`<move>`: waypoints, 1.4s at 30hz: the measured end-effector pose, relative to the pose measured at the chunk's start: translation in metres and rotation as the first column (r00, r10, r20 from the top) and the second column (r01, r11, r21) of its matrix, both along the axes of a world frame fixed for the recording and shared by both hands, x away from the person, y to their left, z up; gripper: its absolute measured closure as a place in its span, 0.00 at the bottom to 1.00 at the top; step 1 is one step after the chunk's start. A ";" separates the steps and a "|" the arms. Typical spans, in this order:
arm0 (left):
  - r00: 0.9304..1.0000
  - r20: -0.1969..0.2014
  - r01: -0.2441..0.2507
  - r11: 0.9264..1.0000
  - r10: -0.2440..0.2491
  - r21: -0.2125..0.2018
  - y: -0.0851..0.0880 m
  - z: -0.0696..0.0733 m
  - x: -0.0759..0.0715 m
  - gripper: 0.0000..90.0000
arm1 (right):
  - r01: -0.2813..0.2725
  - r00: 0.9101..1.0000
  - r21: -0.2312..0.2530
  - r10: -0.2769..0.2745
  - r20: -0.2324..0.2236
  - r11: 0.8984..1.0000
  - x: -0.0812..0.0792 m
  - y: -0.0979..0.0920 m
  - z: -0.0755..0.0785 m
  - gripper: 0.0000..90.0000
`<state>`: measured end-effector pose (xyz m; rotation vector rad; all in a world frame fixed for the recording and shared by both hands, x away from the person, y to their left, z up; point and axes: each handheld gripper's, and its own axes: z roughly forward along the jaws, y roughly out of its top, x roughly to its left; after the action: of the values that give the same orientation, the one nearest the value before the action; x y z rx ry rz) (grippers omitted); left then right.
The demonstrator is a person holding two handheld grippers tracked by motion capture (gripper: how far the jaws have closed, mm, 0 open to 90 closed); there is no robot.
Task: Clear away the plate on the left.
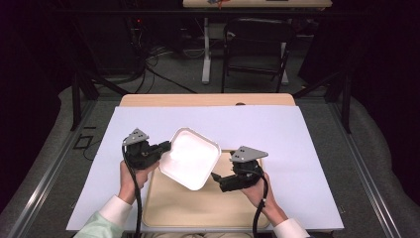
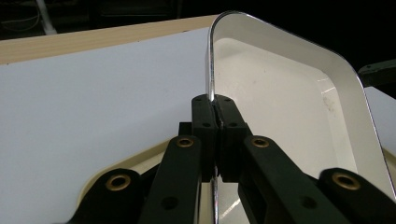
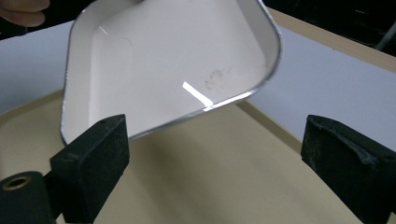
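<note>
One white tray (image 1: 189,157), stiff, light and glossy-slick, hangs tilted from the left claw (image 1: 166,146) pinching its thin rim; the right claw (image 1: 216,177), spread, faces the opposite edge, the best second hold.

I see a glossy white tray (image 3: 163,60), enamel-like, with a bright metallic rim and faint smudges. Below it lies a matt beige plastic-looking board (image 3: 210,177). Matt white paper (image 2: 84,107) covers the wooden worktop (image 1: 208,99). My fingers (image 2: 205,135) look like matt black plastic.
</note>
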<state>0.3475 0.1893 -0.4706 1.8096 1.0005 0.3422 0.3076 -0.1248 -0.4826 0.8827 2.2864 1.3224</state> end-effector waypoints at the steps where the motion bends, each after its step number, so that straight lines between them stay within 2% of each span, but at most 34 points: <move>1: 1.000 0.001 0.002 1.000 -0.002 -0.003 -0.001 0.000 0.000 0.98 | -0.002 1.000 0.009 0.002 -0.007 1.000 0.000 0.002 0.000 0.09; 5: 1.000 0.008 -0.007 1.000 0.007 -0.008 -0.004 -0.001 -0.001 0.98 | -0.008 1.000 0.019 0.009 -0.023 1.000 0.002 0.010 -0.001 0.11; 8: 1.000 0.017 -0.017 1.000 0.017 -0.015 -0.006 -0.001 -0.001 0.98 | 0.009 0.999 0.003 -0.009 -0.038 1.000 0.003 0.016 -0.004 0.16; 10: 1.000 0.016 -0.016 1.000 0.016 -0.019 -0.007 -0.001 -0.002 0.98 | 0.031 0.998 -0.015 -0.032 -0.046 0.999 0.004 0.019 -0.006 0.23; 11: 1.000 0.019 -0.019 1.000 0.019 -0.022 -0.007 -0.002 -0.002 0.98 | 0.032 0.998 -0.008 -0.033 -0.051 0.999 0.005 0.019 -0.007 0.27; 12: 1.000 0.018 -0.018 0.999 0.018 -0.027 -0.008 -0.003 -0.003 0.98 | 0.055 0.997 -0.012 -0.056 -0.048 0.998 0.006 0.020 -0.008 0.35; 13: 1.000 0.018 -0.018 0.999 0.018 -0.027 -0.008 -0.003 -0.003 0.98 | 0.055 0.997 -0.012 -0.056 -0.048 0.998 0.006 0.020 -0.008 0.35; 18: 1.000 0.017 -0.013 0.999 0.014 -0.036 -0.009 -0.003 -0.006 0.97 | 0.074 0.994 0.002 -0.074 -0.080 0.997 0.010 0.015 -0.010 0.54; 25: 1.000 0.004 0.002 1.000 -0.002 -0.025 -0.011 -0.005 -0.012 0.96 | 0.095 0.991 -0.006 -0.095 -0.094 0.995 0.011 0.010 -0.008 0.68; 28: 1.000 0.000 0.020 1.000 -0.020 -0.022 -0.012 -0.006 -0.016 0.95 | 0.095 0.991 -0.003 -0.095 -0.097 0.995 0.010 0.007 -0.007 0.71; 42: 0.998 -0.029 0.047 0.999 -0.047 -0.021 -0.017 -0.008 -0.026 0.95 | 0.093 0.991 -0.013 -0.093 -0.096 0.996 0.002 -0.002 0.000 0.76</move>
<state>0.3212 0.1727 -0.4787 1.8215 0.9770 0.2762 0.3100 -0.1269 -0.4823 1.0587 2.2904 1.2553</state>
